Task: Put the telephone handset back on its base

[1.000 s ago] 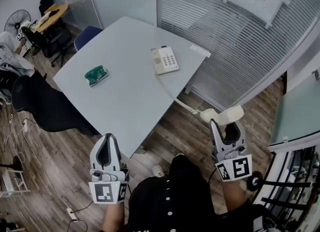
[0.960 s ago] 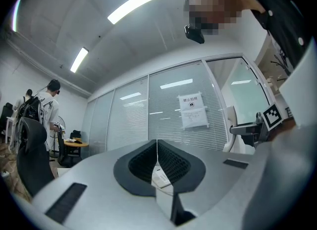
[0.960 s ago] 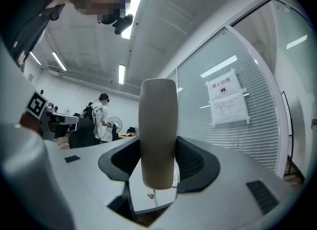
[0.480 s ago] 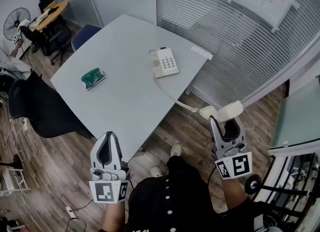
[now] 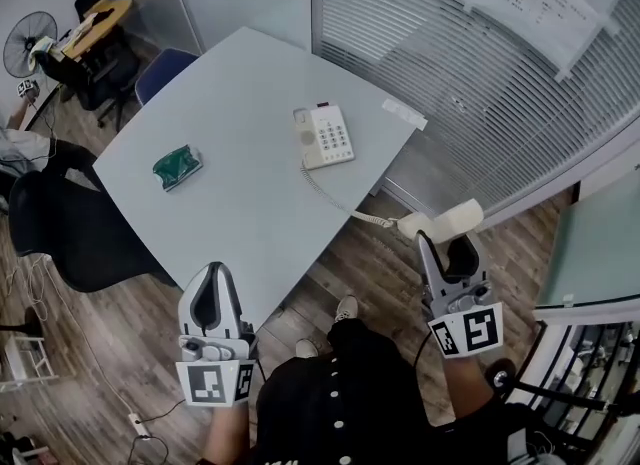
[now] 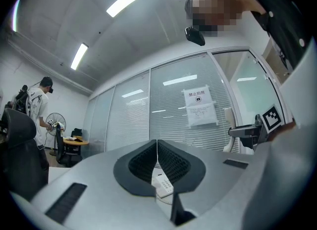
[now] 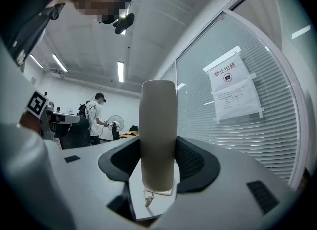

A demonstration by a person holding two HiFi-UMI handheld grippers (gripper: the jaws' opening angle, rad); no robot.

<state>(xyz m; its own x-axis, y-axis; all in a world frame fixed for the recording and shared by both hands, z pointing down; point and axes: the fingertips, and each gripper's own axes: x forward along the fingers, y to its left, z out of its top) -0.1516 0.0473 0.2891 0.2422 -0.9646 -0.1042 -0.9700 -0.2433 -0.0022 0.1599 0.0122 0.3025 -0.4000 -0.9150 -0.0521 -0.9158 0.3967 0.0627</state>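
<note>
The cream telephone base [image 5: 324,137] with its keypad sits near the right corner of the grey table [image 5: 230,173]. Its coiled cord [image 5: 345,208] runs off the table edge to the cream handset [image 5: 442,223], which hangs past the table over the wooden floor. My right gripper [image 5: 446,244] is shut on that handset [image 7: 157,135], which stands upright between the pads in the right gripper view. My left gripper [image 5: 208,289] is shut and holds nothing, low at the near table edge. The left gripper view shows its closed jaws with the telephone base [image 6: 162,183] beyond them.
A green packet [image 5: 177,165] lies on the table's left part. Black office chairs [image 5: 70,223] stand to the left, and a glass wall with blinds [image 5: 450,63] runs behind the table. A person [image 6: 35,113] stands by a fan at the far left.
The view has shifted a little, so the table and telephone sit slightly further left and higher. Both grippers keep their poses, the right one still holding the handset.
</note>
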